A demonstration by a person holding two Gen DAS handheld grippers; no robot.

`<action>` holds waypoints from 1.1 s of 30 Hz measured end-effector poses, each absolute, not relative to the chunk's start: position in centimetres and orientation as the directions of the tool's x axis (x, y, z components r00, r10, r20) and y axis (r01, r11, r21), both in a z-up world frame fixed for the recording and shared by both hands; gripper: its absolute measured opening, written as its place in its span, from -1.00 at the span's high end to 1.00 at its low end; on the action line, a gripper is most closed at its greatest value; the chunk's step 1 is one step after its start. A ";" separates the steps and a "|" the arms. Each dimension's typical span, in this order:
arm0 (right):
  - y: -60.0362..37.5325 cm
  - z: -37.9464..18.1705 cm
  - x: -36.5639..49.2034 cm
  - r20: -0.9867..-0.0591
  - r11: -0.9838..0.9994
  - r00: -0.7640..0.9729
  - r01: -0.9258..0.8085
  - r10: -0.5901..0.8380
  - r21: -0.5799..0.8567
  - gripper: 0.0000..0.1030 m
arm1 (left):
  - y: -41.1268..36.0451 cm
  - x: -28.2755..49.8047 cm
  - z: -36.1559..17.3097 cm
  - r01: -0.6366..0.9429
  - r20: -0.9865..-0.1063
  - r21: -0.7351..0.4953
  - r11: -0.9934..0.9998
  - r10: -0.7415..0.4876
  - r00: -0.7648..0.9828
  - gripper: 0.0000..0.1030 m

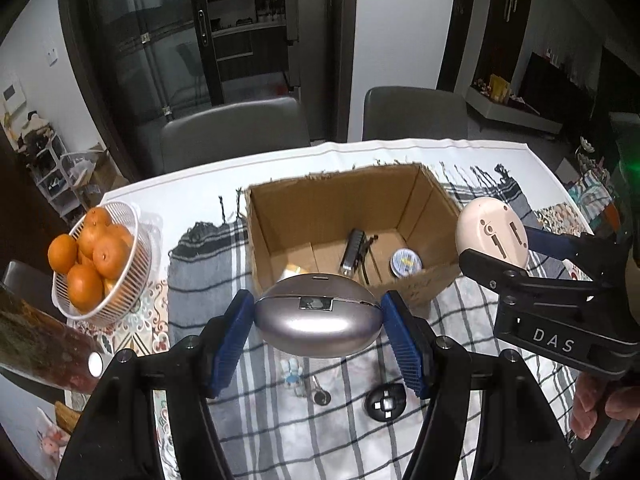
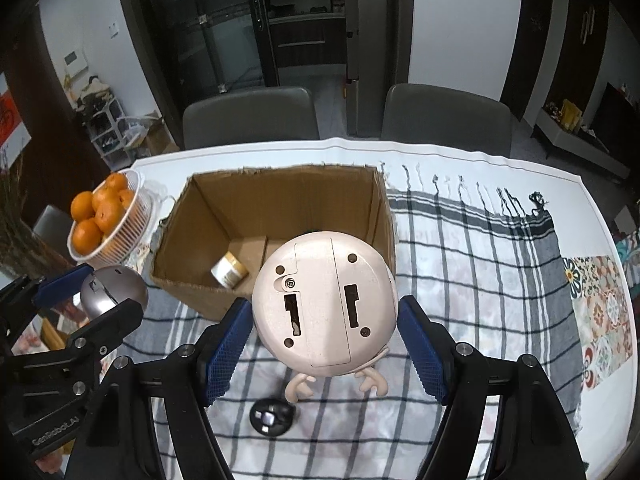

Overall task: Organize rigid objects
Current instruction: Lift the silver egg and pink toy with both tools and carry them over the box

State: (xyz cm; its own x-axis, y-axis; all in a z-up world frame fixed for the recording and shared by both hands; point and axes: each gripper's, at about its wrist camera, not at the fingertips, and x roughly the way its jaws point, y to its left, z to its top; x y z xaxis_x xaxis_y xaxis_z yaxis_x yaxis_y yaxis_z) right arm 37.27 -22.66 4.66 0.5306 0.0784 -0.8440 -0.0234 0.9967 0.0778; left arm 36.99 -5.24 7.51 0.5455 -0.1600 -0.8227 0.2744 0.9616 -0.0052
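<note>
My left gripper (image 1: 318,320) is shut on a silver egg-shaped case (image 1: 318,320), held above the cloth just in front of the open cardboard box (image 1: 280,216). My right gripper (image 2: 325,308) is shut on a round cream clock (image 2: 325,304) with antler-shaped feet, back side towards the camera, held near the box's (image 2: 280,196) front right corner. The clock also shows in the left wrist view (image 1: 491,233), and the silver case in the right wrist view (image 2: 112,292). Inside the box lie a dark stapler-like tool (image 1: 354,252), a round tin (image 1: 405,262) and a small jar (image 2: 229,275).
A white basket of oranges (image 1: 94,256) stands left of the box. On the checked cloth (image 2: 460,264) below the grippers lie a black round object (image 1: 385,402), a small figurine (image 1: 291,372) and a metal piece (image 1: 320,392). Two grey chairs (image 1: 234,128) stand behind the table.
</note>
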 end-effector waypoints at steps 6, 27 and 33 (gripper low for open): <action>-22.6 5.2 38.9 -0.840 0.996 0.537 -0.019 0.084 0.087 -0.45 | -5.1 38.7 7.8 0.267 -0.822 -0.016 0.964 -0.164 0.545 -0.26; -21.5 3.5 44.5 -0.867 0.996 0.489 -0.059 0.092 0.072 -0.45 | -4.8 44.6 6.7 0.246 -0.852 -0.017 0.969 -0.142 0.504 -0.26; -21.7 2.7 45.6 -0.880 0.995 0.465 -0.062 0.095 0.074 -0.45 | -5.5 46.3 5.7 0.253 -0.872 -0.027 0.967 -0.146 0.468 -0.26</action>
